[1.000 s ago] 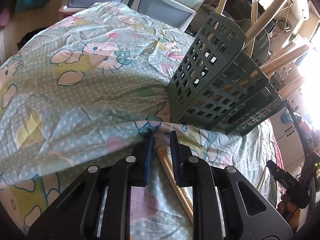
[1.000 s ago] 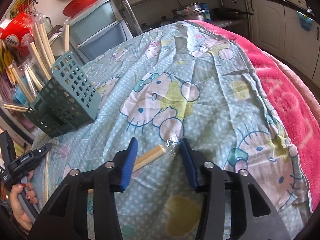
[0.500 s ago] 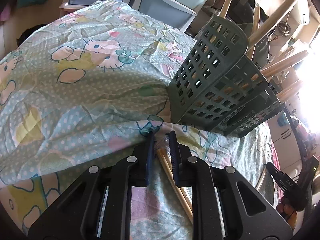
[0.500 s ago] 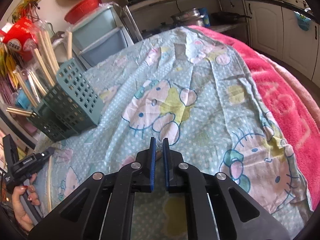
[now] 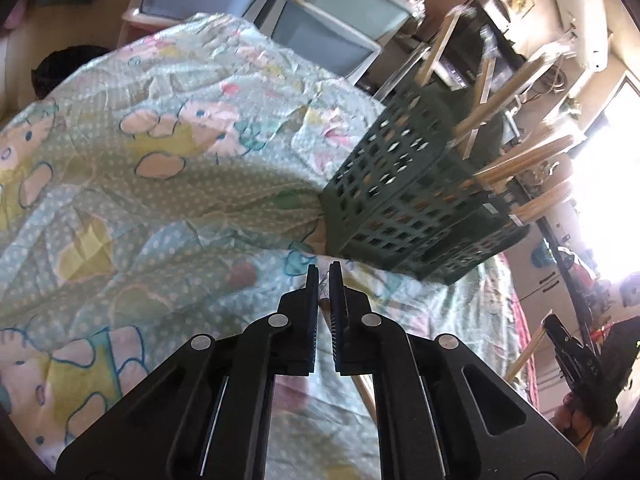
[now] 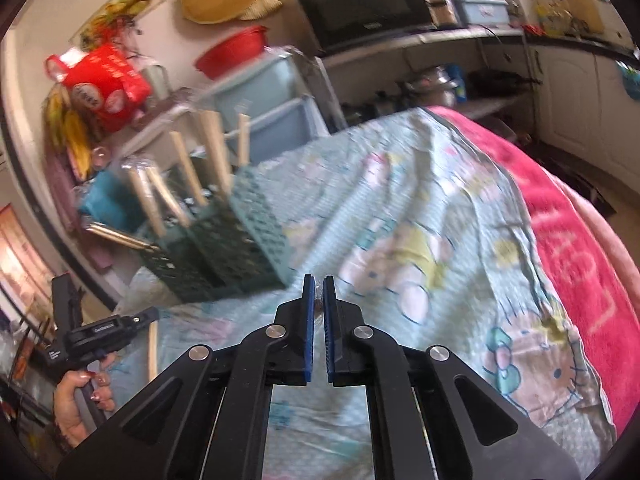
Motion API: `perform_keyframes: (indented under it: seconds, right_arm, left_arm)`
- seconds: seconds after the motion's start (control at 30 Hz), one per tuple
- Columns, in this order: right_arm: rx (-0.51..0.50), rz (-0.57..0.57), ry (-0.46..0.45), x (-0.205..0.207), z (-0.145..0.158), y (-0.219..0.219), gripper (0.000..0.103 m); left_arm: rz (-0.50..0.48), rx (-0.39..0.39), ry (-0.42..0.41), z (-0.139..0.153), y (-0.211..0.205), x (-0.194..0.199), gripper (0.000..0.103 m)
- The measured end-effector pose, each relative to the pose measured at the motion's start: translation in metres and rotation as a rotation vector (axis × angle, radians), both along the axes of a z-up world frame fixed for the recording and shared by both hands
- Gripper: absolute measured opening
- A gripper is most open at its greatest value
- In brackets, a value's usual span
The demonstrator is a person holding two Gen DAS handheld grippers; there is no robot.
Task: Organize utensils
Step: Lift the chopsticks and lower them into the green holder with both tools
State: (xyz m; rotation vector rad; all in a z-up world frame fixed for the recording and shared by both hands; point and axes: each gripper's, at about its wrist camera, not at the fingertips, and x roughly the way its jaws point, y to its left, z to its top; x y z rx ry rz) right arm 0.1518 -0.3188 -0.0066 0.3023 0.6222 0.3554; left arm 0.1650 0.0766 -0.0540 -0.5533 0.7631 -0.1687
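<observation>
My left gripper (image 5: 324,273) hovers over the cartoon-print cloth (image 5: 160,184), its jaws closing on the wrapped end of a pair of wooden chopsticks (image 5: 362,392) that trails back under it. Just beyond its tips stands the green lattice utensil basket (image 5: 400,200), with several wrapped chopsticks (image 5: 520,160) sticking out. My right gripper (image 6: 319,284) is shut on a bit of clear wrap (image 6: 319,300); the rest of that chopstick pair is hidden below it, showing only in the left wrist view (image 5: 528,354). The basket (image 6: 240,248) lies to its upper left.
Plastic drawer units (image 5: 328,36) stand behind the table. A pink towel (image 6: 580,248) covers the right side. A microwave (image 6: 364,0) and a red bowl (image 6: 232,52) sit on shelves beyond. A hand (image 6: 80,400) holds the left gripper's handle (image 6: 100,336).
The right gripper's jaws closed around the chopstick end and lifted it off the cloth. The left gripper's jaws narrowed further on its pair and it rose slightly.
</observation>
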Motion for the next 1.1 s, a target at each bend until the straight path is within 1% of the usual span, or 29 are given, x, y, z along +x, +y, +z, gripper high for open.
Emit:
perform_keyframes:
  seconds: [0.13,0.33,0.5,0.83,1.1]
  right_arm:
    - [0.008,0.050,-0.051,-0.007,0.021,0.013,0.004]
    - [0.010,0.111,-0.106,-0.015,0.043,0.029,0.004]
    - [0.003,0.160,-0.151,-0.022,0.060,0.043,0.004]
    - [-0.017,0.220,-0.213,-0.029,0.083,0.061,0.004]
    - [-0.033,0.252,-0.257,-0.030,0.098,0.070,0.004]
  left_arm:
    - [-0.014,-0.006,-0.054,0.020,-0.003,-0.011,0.003]
    - [-0.040,-0.014,-0.138,0.053,-0.010,-0.024,0.003]
    - [-0.072,-0.005,-0.202,0.078,-0.022,-0.032,0.003]
    - [-0.118,0.014,-0.283,0.113,-0.037,-0.037,0.003]
    - [-0.142,0.018,-0.337,0.134,-0.046,-0.039,0.002]
